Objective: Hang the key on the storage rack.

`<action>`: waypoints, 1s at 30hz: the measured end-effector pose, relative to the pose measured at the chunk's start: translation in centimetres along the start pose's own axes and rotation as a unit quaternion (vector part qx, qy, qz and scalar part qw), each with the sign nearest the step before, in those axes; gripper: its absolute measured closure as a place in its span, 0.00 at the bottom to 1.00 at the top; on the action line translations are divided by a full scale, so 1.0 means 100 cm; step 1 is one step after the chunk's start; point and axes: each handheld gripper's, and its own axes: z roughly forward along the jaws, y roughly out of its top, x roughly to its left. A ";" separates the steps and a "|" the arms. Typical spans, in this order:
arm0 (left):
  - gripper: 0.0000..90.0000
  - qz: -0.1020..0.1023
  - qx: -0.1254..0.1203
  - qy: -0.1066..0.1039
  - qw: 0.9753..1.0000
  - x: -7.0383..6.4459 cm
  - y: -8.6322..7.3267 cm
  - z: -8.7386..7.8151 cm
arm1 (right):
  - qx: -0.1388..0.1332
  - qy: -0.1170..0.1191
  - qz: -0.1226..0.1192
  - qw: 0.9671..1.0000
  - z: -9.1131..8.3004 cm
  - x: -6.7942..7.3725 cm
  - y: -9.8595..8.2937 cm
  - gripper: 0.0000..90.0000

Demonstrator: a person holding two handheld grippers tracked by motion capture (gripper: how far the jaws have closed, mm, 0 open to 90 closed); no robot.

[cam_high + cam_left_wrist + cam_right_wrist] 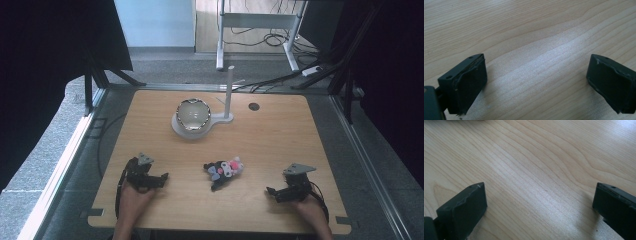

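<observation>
Both jaws gaping and empty near the worktop's (280, 125) front edge, the left hand-held gripper (162, 177) and right hand-held gripper (271, 191) flank a plush toy (223, 170) whose soft body could squash or slip out of a shallow pinch.

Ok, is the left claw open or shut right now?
Open. In the left gripper view the left claw has its jaws far apart, with bare wooden table between them and nothing held.

Plush toy (223, 172): on the table (280, 130), between your grippers.
Bowl (193, 114): behind it, left of the post (229, 92).
</observation>
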 end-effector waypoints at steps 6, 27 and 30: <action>0.03 0.000 0.000 0.000 1.000 0.000 0.000 0.000 | 0.000 0.000 0.000 1.000 0.000 0.000 0.000 0.00; 0.03 0.000 0.000 0.000 1.000 0.000 0.000 0.000 | 0.018 0.008 -0.018 1.000 -0.005 0.000 0.005 0.00; 0.03 0.000 0.000 0.000 1.000 0.000 0.000 0.000 | 0.030 0.012 -0.031 0.999 -0.007 -0.002 0.009 0.00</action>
